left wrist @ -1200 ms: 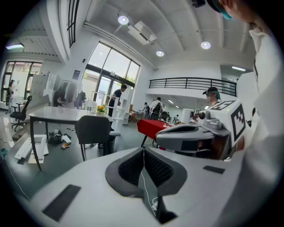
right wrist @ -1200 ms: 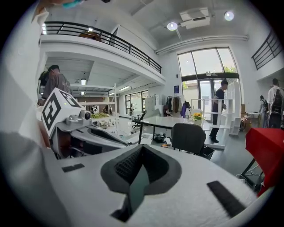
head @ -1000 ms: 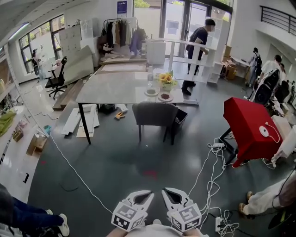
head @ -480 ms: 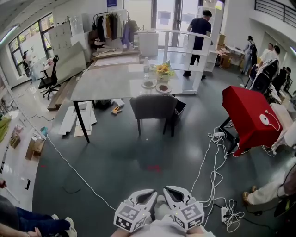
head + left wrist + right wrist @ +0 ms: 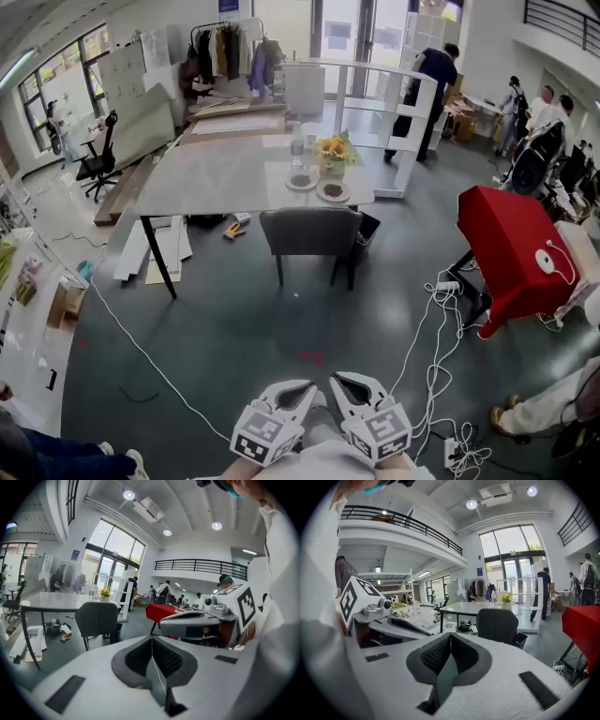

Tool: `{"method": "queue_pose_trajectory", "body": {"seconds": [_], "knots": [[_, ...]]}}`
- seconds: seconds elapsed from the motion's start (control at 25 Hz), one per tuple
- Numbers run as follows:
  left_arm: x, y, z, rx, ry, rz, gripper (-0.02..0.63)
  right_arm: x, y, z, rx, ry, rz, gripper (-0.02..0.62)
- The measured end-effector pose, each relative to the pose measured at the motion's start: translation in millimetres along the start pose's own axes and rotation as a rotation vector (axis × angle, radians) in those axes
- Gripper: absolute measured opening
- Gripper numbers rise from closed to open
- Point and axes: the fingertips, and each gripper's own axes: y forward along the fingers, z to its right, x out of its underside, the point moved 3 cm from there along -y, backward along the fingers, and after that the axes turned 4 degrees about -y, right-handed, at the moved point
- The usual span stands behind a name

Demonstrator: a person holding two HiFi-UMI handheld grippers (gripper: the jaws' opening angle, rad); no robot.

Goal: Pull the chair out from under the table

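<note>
— Head view?
— The chair (image 5: 311,232) is tucked under the table (image 5: 234,173), well ahead. I'd call this the approach.
— Left gripper view?
— The left gripper (image 5: 151,637) is closed and holds nothing.
— Right gripper view?
— The right gripper (image 5: 450,634) is the same. The next move probably calls for closing in, opening the jaws and gripping the chair's back.

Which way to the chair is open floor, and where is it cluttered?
Bare floor runs straight ahead to the chair. Crowded: cords on the right, a bin at the chair's right, boards on the floor under the table at left. The tabletop's left half is bare.
</note>
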Motion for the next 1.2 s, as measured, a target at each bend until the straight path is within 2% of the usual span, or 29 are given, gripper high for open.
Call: {"method": "queue_pose_trajectory", "body": {"seconds": [0.2,0.4,0.56,0.84,1.04,1.2], "knots": [[-43.3,50.8,-29.8,-0.022,0.007,0.022,0.015,-29.0,34.7,61.0,-0.020,-0.021,0.032,0.003],[-76.9,105.8,-50.3,-0.035,0.025,0.039,0.015,-33.2,61.3,113.3,-0.088,-0.051,0.006,0.003],[-91.4,138.4,-61.5,-0.036,0.014,0.067,0.015,-37.6,74.5,152.7,-0.058,-0.051,0.019,0.003],[-90.3,170.2,-72.3,-0.045,-0.031,0.026,0.015,-32.4,93.0,174.3,-0.103,-0.003,-0.010,0.003],[-99.9,186.0,-90.1,-0.043,-0.046,0.014,0.015,-33.7,106.2,203.2,-0.061,0.028,-0.010,0.003],[-110.4,202.9,-111.8,-0.041,-0.041,0.003,0.015,-36.6,128.9,218.6,-0.068,0.036,-0.017,0.003]]}}
